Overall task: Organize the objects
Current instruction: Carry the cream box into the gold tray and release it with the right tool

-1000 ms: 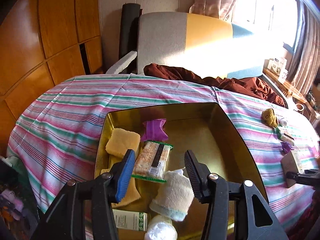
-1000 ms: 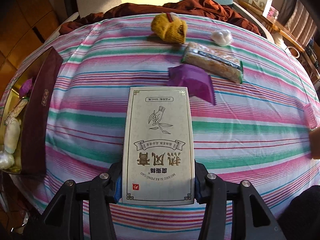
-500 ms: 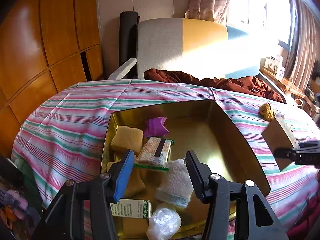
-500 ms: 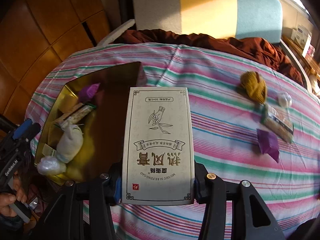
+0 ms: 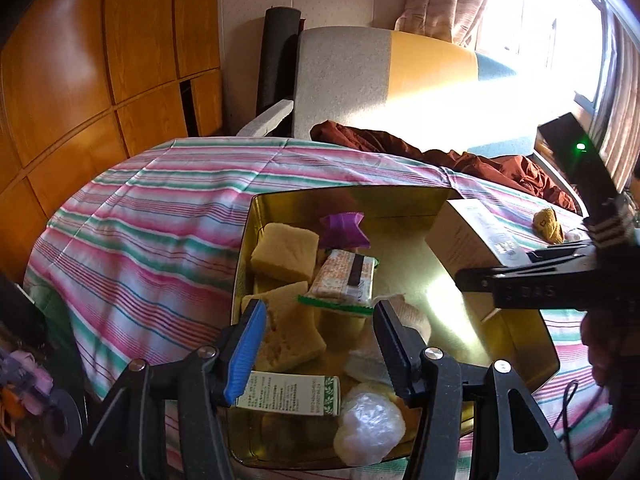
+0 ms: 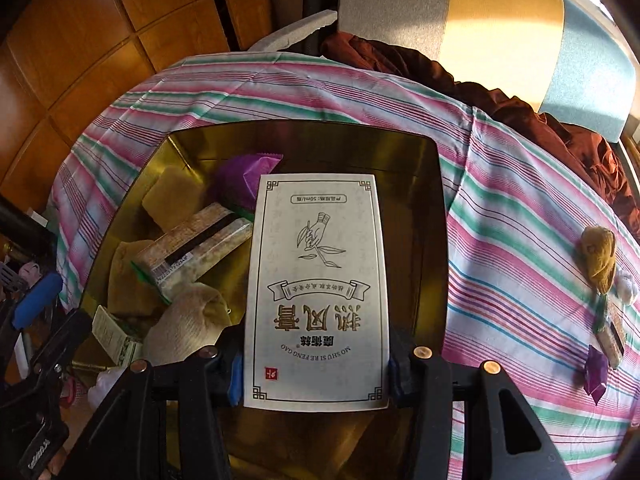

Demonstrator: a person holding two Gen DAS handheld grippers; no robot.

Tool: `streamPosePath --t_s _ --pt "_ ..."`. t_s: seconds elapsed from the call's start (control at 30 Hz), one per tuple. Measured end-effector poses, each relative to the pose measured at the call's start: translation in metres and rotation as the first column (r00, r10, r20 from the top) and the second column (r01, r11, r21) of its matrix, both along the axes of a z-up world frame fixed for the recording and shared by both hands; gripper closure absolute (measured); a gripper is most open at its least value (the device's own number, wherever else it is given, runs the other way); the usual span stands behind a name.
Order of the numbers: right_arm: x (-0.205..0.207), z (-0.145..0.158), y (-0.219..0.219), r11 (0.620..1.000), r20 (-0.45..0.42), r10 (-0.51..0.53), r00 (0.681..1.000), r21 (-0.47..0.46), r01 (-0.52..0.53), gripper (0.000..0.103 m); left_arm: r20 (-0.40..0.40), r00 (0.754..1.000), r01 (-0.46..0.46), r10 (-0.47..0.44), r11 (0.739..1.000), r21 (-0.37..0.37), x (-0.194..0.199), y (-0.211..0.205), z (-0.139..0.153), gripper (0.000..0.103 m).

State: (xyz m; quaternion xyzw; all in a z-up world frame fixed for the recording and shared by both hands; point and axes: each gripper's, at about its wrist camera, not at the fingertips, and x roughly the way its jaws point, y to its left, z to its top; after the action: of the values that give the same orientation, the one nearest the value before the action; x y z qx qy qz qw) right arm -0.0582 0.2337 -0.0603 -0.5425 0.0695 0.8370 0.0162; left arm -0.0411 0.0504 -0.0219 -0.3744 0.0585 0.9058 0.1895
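Note:
A gold tin (image 5: pixel 348 200) (image 6: pixel 304 136) sits on the striped cloth. In it lie yellow sponges (image 5: pixel 284 252), a purple packet (image 5: pixel 344 228), a cracker pack (image 5: pixel 344 276), a white sock (image 6: pixel 188 320), a small green-and-white box (image 5: pixel 288 394) and a plastic-wrapped ball (image 5: pixel 368 434). My right gripper (image 6: pixel 316 372) is shut on a white box with Chinese print (image 6: pixel 316 292) and holds it over the tin's right half; the box also shows in the left wrist view (image 5: pixel 468 236). My left gripper (image 5: pixel 316 344) is open and empty above the tin's near end.
On the cloth to the right of the tin lie a yellow knitted item (image 6: pixel 600 256), a white ball (image 6: pixel 626 286), a cracker pack (image 6: pixel 612 336) and a purple packet (image 6: pixel 596 372). A dark red cloth (image 5: pixel 460 156) and a chair (image 5: pixel 384 80) are behind.
My right gripper has carried the white box leftward from the open cloth to over the tin. My left gripper has stayed open near the tin's near end.

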Motion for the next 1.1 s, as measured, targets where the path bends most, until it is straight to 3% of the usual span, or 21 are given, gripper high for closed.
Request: streamPosePath --t_s 0.17,0.3,0.43,0.67,0.73,1.1 --pt "-0.021 -0.012 -0.008 1.0 0.011 -0.012 1.0 0.006 0.012 0.052 0.018 1.0 -0.014 0.014 1.0 0.006 -0.002 -0.007 -0.005 0.045" --pt "-0.031 -0.019 -0.016 0.999 0.0 0.01 1.0 -0.047 -0.01 0.051 0.026 0.999 -0.023 0.023 1.0 0.008 -0.003 -0.011 -0.007 0.044" --pt "-0.028 -0.018 -0.02 0.994 -0.03 0.029 0.999 -0.103 -0.032 0.038 0.038 0.999 -0.04 0.039 0.999 0.01 -0.003 -0.016 -0.01 0.042" --pt "-0.01 -0.007 -0.01 0.988 -0.073 0.005 0.997 -0.155 -0.016 0.034 0.049 0.997 -0.059 0.059 0.998 0.013 -0.004 -0.021 -0.013 0.039" --pt "-0.004 -0.003 -0.008 0.989 -0.088 -0.008 0.996 -0.15 -0.005 0.028 0.048 0.997 -0.056 0.055 0.998 0.013 -0.002 -0.019 -0.012 0.038" --pt "0.038 0.02 0.016 0.995 -0.169 -0.074 0.983 -0.077 0.062 0.019 0.033 0.999 -0.011 0.011 1.0 0.014 0.007 -0.005 -0.004 0.03"
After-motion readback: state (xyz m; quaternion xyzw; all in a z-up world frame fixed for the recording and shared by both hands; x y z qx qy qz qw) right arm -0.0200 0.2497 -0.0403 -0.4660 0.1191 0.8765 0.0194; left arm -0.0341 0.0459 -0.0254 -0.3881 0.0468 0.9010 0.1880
